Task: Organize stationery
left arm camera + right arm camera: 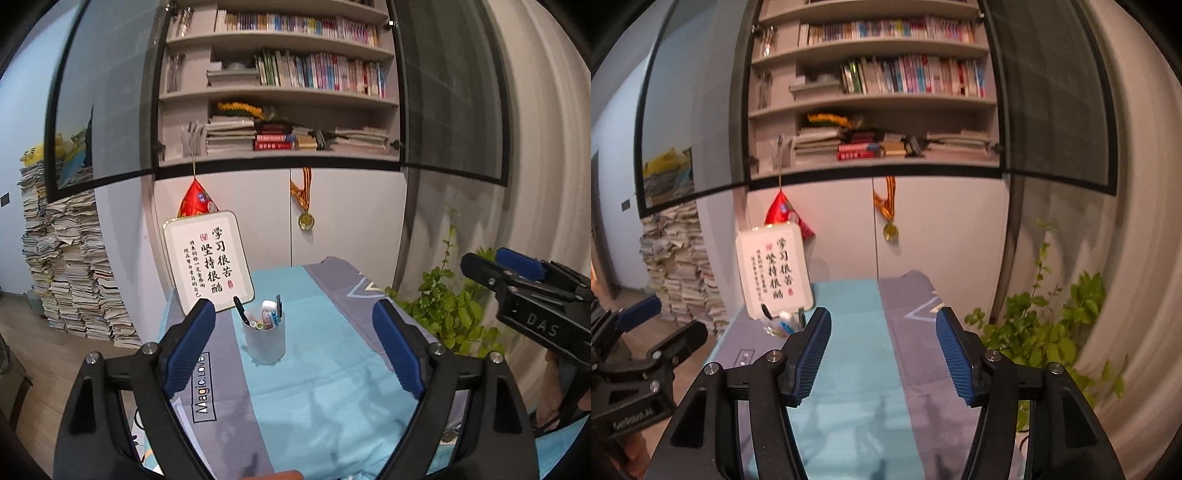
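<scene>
A frosted cup (264, 339) holding pens, a black marker and small stationery stands on the table's blue and grey cloth (325, 387). My left gripper (291, 308) hovers above the table in front of the cup, open, with nothing between its blue pads. In the right wrist view the cup (783, 326) sits far left, partly hidden behind one finger (809, 354). My right gripper (884, 314) is open and empty over the cloth, to the right of the cup. Each gripper shows at the edge of the other's view: the right (491, 264) and the left (676, 317).
A white framed calligraphy board (208, 258) leans on the cabinet behind the cup. A green plant (454, 314) stands off the table's right edge. Tall stacks of papers (74, 266) fill the floor at left. A medal (306, 220) hangs on the cabinet door under bookshelves.
</scene>
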The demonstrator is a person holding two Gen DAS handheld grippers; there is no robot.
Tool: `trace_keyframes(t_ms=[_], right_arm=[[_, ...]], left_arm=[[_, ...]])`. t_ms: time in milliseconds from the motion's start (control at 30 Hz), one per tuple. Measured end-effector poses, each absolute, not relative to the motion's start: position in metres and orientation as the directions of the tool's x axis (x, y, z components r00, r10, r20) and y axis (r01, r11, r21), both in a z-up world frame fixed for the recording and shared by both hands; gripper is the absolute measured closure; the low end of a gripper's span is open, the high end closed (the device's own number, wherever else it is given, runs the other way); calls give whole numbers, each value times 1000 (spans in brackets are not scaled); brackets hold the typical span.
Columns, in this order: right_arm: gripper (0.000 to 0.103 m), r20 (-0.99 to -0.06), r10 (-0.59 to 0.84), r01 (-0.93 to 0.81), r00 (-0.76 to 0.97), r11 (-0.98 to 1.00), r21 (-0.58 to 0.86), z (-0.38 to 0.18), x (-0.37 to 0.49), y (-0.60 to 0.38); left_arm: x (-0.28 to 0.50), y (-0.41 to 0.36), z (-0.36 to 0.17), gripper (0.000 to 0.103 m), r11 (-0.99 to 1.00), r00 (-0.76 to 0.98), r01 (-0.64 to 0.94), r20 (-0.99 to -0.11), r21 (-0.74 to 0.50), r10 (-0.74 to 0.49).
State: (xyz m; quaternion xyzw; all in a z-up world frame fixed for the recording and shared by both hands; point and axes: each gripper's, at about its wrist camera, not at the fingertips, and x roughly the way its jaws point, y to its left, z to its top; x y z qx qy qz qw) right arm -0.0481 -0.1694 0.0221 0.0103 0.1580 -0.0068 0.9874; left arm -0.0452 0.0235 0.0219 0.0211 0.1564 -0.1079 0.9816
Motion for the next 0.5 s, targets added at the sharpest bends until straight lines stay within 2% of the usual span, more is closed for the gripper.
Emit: trace_keyframes(t_ms=[67,167,200,267,500], right_arm=[[43,-314,-14,18,949,1000,11,33,-59,-163],[43,-289,10,-2,957,1000,30,53,-79,-156],[41,-268,5,1,964,1000,24,60,-86,-153],[25,-219,-35,33,975,999,-14,70,-96,-146],[24,-221,-24,18,975,999,-26,66,-94,-143]], left_arm=[[-57,24,29,15,977,937,211,-288,9,-199],[-71,28,41,4,981,949,196,-251,-1,-190],[-75,29,45,4,982,953,187,-241,-8,-183],[-82,31,50,4,982,957,185,-223,-24,-185],[-82,25,56,4,980,956,200,-214,-19,-200]])
